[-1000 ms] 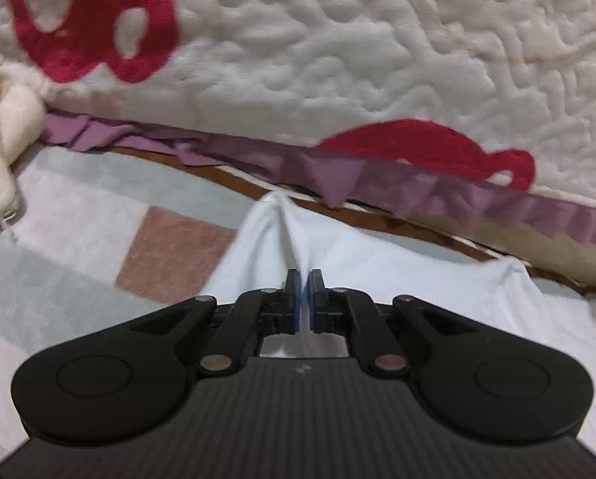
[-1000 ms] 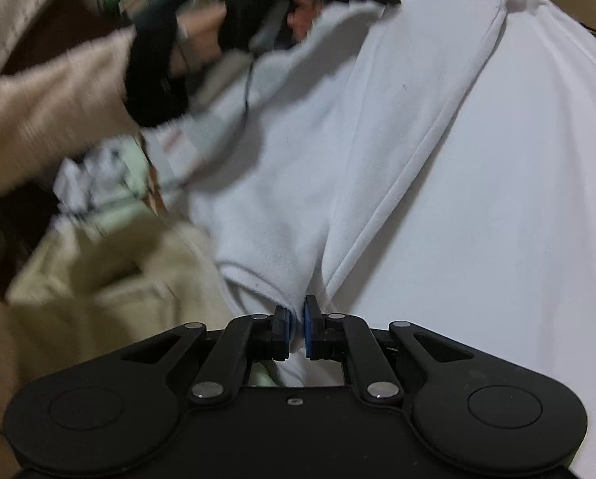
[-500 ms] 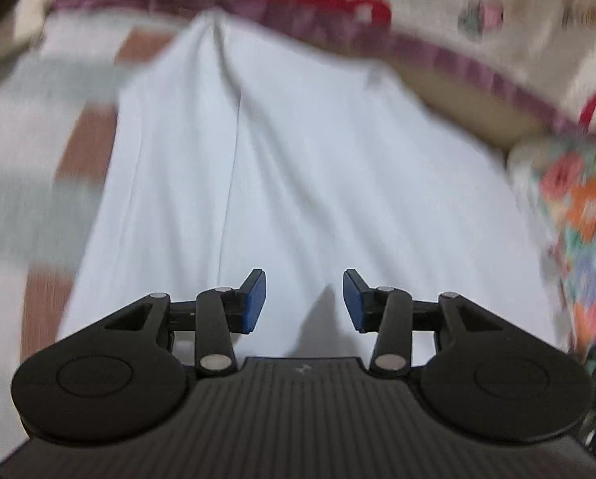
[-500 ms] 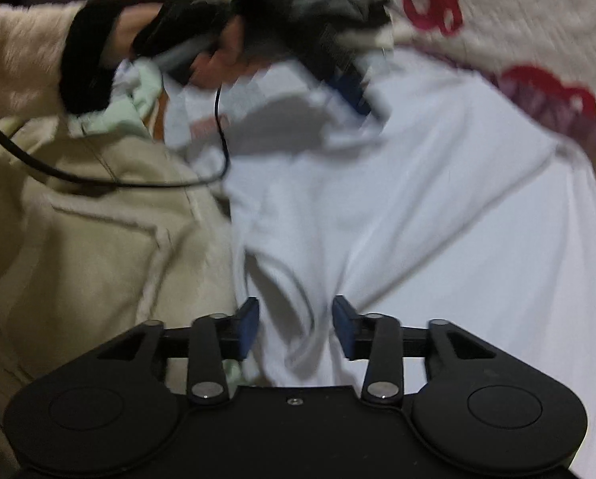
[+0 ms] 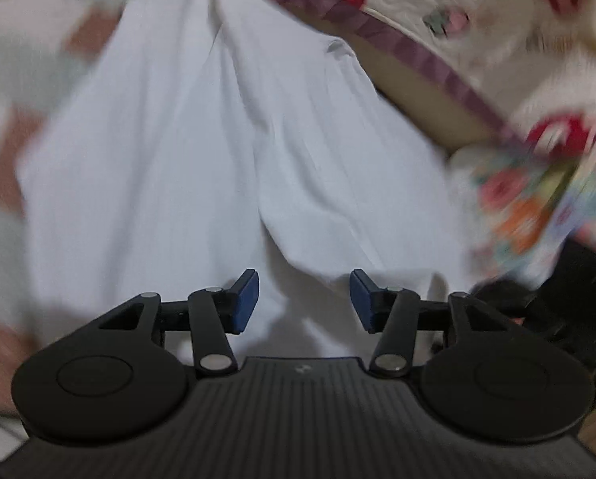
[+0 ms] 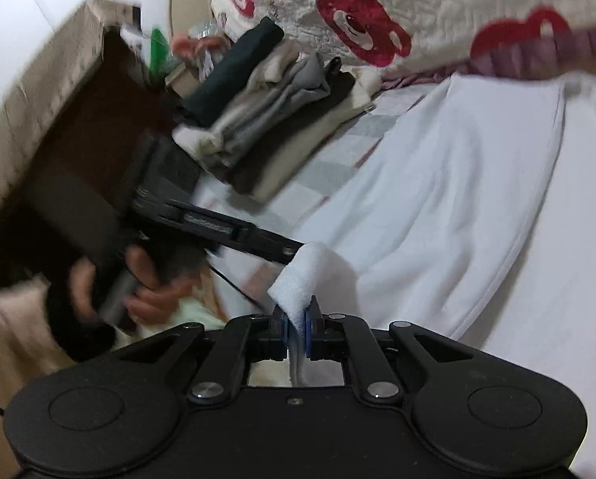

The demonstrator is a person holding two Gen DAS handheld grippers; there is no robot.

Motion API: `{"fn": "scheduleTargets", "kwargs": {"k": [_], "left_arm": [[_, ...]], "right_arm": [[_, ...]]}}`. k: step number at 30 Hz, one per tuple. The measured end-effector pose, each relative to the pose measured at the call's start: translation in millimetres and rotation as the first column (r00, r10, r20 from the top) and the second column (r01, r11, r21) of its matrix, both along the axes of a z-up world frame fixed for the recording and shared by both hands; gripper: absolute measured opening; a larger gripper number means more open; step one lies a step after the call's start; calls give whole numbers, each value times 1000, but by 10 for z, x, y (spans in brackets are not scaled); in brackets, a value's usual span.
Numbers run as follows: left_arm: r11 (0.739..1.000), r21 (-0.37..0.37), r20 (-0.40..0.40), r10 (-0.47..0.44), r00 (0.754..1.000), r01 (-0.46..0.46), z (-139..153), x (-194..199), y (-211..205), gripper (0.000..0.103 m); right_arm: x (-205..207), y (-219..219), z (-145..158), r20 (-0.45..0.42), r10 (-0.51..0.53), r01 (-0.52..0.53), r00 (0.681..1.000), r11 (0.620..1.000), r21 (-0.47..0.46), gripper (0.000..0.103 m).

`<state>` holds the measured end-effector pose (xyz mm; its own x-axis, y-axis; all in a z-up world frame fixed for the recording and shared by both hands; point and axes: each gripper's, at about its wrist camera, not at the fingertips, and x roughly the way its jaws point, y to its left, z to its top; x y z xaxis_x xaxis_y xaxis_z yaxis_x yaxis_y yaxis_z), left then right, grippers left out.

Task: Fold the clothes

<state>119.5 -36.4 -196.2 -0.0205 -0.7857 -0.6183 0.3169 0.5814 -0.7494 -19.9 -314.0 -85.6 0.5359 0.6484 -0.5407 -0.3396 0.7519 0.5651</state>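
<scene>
**A:** ok so what's different from a second ago? Back then both grippers were pinched shut on the white garment (image 6: pixel 437 183).

**B:** yeah, and now only one is. The left gripper (image 5: pixel 304 299) has let go: its blue pads (image 5: pixel 245 299) sit about half apart and the jaws are opening a bit more, with nothing pressed between them. The cloth just lies under and ahead of it. It has also swung across from the far edge, by the purple trim (image 5: pixel 377 32) of the bear quilt (image 6: pixel 437 12), to the near hem.

**A:** and the right?

**B:** The right gripper (image 6: pixel 297 333) popped open for a moment and is shut again, jaws nearly together, pinching a little bunched corner of the white fabric that sticks up between the pads.

**A:** so re-gripping, basically.

**B:** that's my read. One fold looks laid down, since the garment is spread fairly flat on the checked bed cover (image 5: pixel 26 60), with a long crease down the middle. The right has its new corner, the left is lining up for the matching one near the hem.

**A:** where's everything else?

**B:** the pile of folded clothes (image 6: pixel 266 103) is off to the far left next to a cardboard box (image 6: pixel 50 92), well away from the white piece. Floral fabric (image 5: pixel 529 199) sits just right of it.

**A:** risk?

**B:** left view's blurry, so I can't tell how many layers it would catch.
</scene>
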Motion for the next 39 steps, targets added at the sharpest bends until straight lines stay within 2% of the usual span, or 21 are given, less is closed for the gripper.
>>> {"fn": "scheduleTargets", "kwargs": {"k": [2, 4, 6, 8, 11, 14, 15, 16, 17, 18, 20, 22, 24, 26, 28, 29, 32, 33, 35, 37, 39], "left_arm": [[997, -50, -73, 60, 995, -64, -108, 0, 71, 50], [991, -80, -132, 98, 986, -109, -190, -18, 102, 51], [993, -70, -137, 88, 987, -98, -220, -43, 42, 52], [997, -26, -97, 69, 993, -72, -200, -87, -51, 53], [999, 11, -4, 47, 999, -47, -70, -172, -152, 46], [1000, 11, 123, 24, 992, -26, 169, -246, -171, 13], [1000, 24, 167, 14, 986, -18, 240, -275, -177, 10], [997, 71, 197, -1, 980, -13, 270, -290, -202, 10], [992, 127, 221, -19, 975, -10, 290, -301, -232, 10], [977, 214, 250, -51, 967, -4, 277, -324, -285, 10], [952, 306, 279, -92, 956, 2, 226, -357, -321, 10], [943, 331, 261, -55, 964, -36, 209, -311, -234, 16], [932, 343, 304, 4, 953, -113, 288, -211, -32, 33], [916, 352, 354, 61, 933, -193, 376, -108, 179, 45], [894, 355, 404, 115, 907, -272, 464, -5, 391, 50], [880, 382, 411, 113, 904, -284, 455, 48, 465, 53], [833, 478, 372, 97, 923, -281, 311, 199, 614, 57], [836, 471, 340, 124, 932, -282, 248, 229, 660, 57], [851, 437, 266, 188, 945, -293, 125, 279, 753, 57], [865, 390, 218, 247, 944, -316, 51, 317, 842, 67], [874, 339, 219, 286, 933, -347, 46, 338, 889, 67]], "right_arm": [[-26, 71, 2, -1, 20, -20, 1000, 1000, -2, 10], [-72, 166, -29, 5, 46, -45, 999, 997, -58, 10], [-106, 202, -65, 10, 54, -53, 999, 995, -86, 10], [-140, 238, -101, 14, 62, -60, 998, 992, -113, 10], [-163, 166, -73, 29, 57, -54, 998, 996, -72, 10], [-186, 60, -46, 44, 41, -41, 998, 999, 3, 10], [-184, 62, -60, 40, 34, -34, 999, 999, -11, 10], [-182, 66, -75, 37, 28, -27, 999, 999, -27, 10], [-180, 154, -112, 26, 52, -49, 998, 994, -96, 10], [-178, 246, -149, 13, 76, -73, 997, 984, -165, 14], [-192, 412, -254, -39, 120, -125, 992, 964, -233, 19], [-214, 458, -263, -59, 154, -165, 986, 954, -251, 39], [-226, 431, -237, -73, 192, -203, 979, 952, -231, 48], [-218, 275, -193, -76, 208, -219, 975, 958, -187, 50], [-178, -12, -174, -68, 142, -151, 987, 979, -137, 51], [-158, -157, -164, -65, 109, -115, 992, 987, -111, 51], [-17, -625, -239, -80, -102, 93, 992, 990, -105, 51], [30, -782, -264, -86, -172, 163, 981, 981, -103, 51], [162, -884, -281, -61, -232, 216, 971, 956, -198, 51], [282, -854, -229, -28, -217, 202, 976, 942, -268, 51], [436, -747, -99, 6, -150, 143, 989, 931, -337, 51]]}}
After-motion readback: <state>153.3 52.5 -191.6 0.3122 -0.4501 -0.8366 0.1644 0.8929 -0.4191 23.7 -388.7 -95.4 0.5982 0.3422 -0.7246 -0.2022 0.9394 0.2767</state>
